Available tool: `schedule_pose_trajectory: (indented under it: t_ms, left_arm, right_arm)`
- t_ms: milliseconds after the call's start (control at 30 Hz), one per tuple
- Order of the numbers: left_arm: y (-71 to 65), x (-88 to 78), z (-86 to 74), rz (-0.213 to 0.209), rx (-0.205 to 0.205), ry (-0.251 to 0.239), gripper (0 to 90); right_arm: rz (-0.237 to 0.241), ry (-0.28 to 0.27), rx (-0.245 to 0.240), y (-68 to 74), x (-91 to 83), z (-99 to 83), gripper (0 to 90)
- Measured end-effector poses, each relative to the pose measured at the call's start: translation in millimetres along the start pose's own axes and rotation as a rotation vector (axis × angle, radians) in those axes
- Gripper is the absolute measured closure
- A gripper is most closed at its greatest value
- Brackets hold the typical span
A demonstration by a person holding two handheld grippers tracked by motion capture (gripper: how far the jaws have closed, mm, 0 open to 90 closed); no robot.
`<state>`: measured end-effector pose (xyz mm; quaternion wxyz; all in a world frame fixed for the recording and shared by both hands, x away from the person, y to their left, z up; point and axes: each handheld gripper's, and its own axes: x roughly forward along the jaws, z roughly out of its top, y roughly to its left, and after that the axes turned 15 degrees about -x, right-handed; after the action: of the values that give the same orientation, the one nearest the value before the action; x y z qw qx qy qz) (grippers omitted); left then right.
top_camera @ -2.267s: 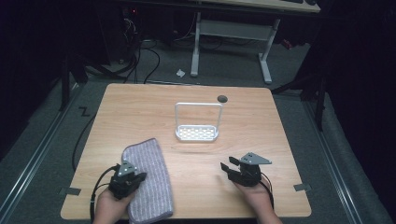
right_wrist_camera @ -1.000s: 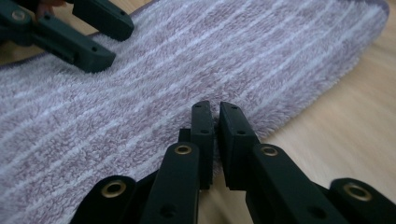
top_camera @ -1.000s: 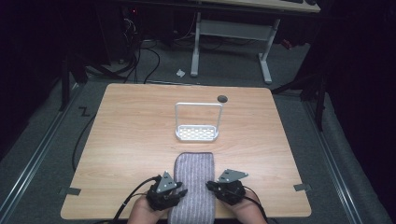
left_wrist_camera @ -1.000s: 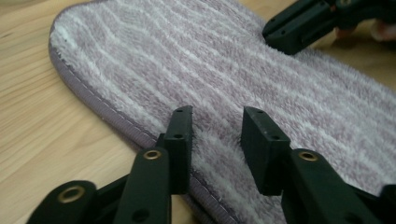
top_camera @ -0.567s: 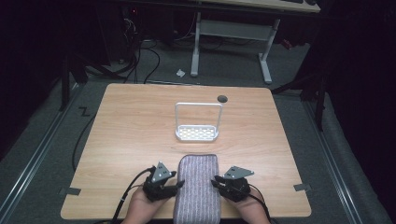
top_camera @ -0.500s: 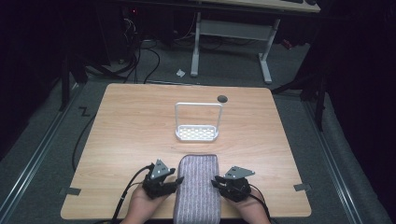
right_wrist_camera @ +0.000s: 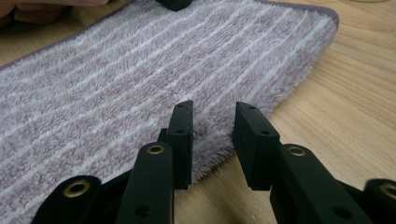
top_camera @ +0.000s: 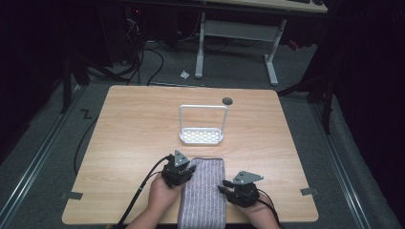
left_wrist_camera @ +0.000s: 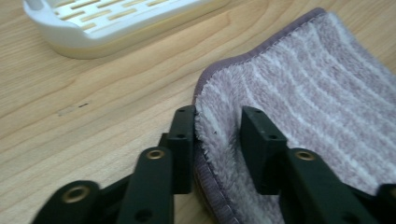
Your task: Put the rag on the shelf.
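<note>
A mauve striped towel [top_camera: 203, 191] lies flat at the table's near edge, between my two hands. My left gripper [top_camera: 184, 172] is at the towel's left edge near its far corner. In the left gripper view the towel's edge [left_wrist_camera: 219, 107] rises between the jaws of that gripper [left_wrist_camera: 217, 135]. They have just been closing and stand apart, not pinching. My right gripper [top_camera: 225, 189] is at the towel's right edge. In the right gripper view its jaws [right_wrist_camera: 212, 135] straddle the towel's edge [right_wrist_camera: 210, 126]. They have just been opening, with a gap on both sides.
A white slotted rack [top_camera: 201, 136] with a tall wire handle stands just beyond the towel at mid table. A dark round hole [top_camera: 227, 100] is near the far edge. Bare wood [top_camera: 133, 133] lies left and right. A cable [top_camera: 143, 191] trails from the left gripper.
The towel came from the front left to the front middle. In the last second the left gripper slid away from me along the towel's left edge. The right hand stayed put.
</note>
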<state>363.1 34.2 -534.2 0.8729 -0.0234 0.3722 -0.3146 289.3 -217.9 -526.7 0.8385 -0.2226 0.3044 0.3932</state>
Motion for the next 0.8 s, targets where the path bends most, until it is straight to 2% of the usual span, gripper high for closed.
schedule_pose_trajectory:
  t_ms: [33, 67, 100, 200, 267, 300, 333, 367, 433, 467, 500, 533, 667, 733, 767, 800]
  left_arm:
    - [0.6, -0.2, 0.0, -0.007, -0.011, 0.002, 69.0]
    - [3.2, -0.4, 0.0, -0.032, -0.052, 0.002, 74.6]
    - [3.2, -0.4, 0.0, -0.032, -0.052, 0.002, 75.7]
    - [8.5, -0.6, 0.6, -0.066, -0.103, 0.005, 76.5]
    - [9.2, -0.8, 0.6, -0.072, -0.109, 0.008, 76.7]
    - [9.0, -0.8, 0.6, -0.071, -0.107, 0.008, 76.7]
    - [9.0, -0.8, 0.6, -0.071, -0.108, 0.008, 76.7]
    - [9.2, -0.9, 0.6, -0.072, -0.108, 0.009, 76.7]
    - [9.7, -1.0, 0.4, -0.077, -0.115, 0.009, 76.7]
    - [10.4, -1.2, 0.4, -0.083, -0.122, 0.01, 76.7]
    - [11.3, -1.4, 0.3, -0.089, -0.13, 0.01, 76.5]
    - [13.9, -2.1, 0.1, -0.105, -0.149, 0.016, 76.2]
    - [15.9, -2.2, 0.1, -0.121, -0.173, 0.017, 76.1]
    - [15.6, -2.2, 0.0, -0.119, -0.17, 0.017, 76.1]
    - [15.6, -2.2, -0.1, -0.119, -0.169, 0.017, 76.2]
    - [14.5, -2.8, -0.6, -0.117, -0.157, 0.02, 77.0]
  right_arm:
    - [0.0, 0.0, 0.0, 0.0, 0.0, 0.0, 68.3]
    - [-0.005, -0.011, 0.014, -0.6, -1.7, 0.4, 67.8]
    - [-0.009, -0.026, 0.025, -1.4, -3.0, 1.4, 67.4]
    - [-0.036, -0.064, 0.065, -4.8, -5.8, 5.9, 65.6]
    - [-0.078, -0.085, 0.102, -11.2, -5.4, 14.3, 61.7]
    - [-0.125, -0.085, 0.136, -20.7, -1.4, 23.8, 58.5]
    - [-0.125, -0.085, 0.136, -20.7, -1.4, 23.8, 58.5]
    - [-0.146, -0.083, 0.148, -26.1, 2.1, 28.0, 57.3]
    - [-0.175, -0.065, 0.199, -36.8, 12.9, 33.4, 54.3]
    - [-0.177, -0.048, 0.209, -41.0, 19.5, 35.1, 53.9]
    - [-0.188, -0.031, 0.207, -43.4, 25.7, 36.2, 54.7]
    - [-0.186, 0.007, 0.23, -46.0, 35.0, 36.8, 55.2]
    - [-0.164, 0.045, 0.24, -43.2, 42.7, 34.0, 57.7]
    - [-0.163, 0.032, 0.238, -39.9, 43.3, 32.7, 61.1]
    - [-0.159, 0.03, 0.245, -38.2, 43.2, 32.7, 66.7]
    - [-0.168, 0.025, 0.222, -33.5, 44.2, 32.7, 71.5]
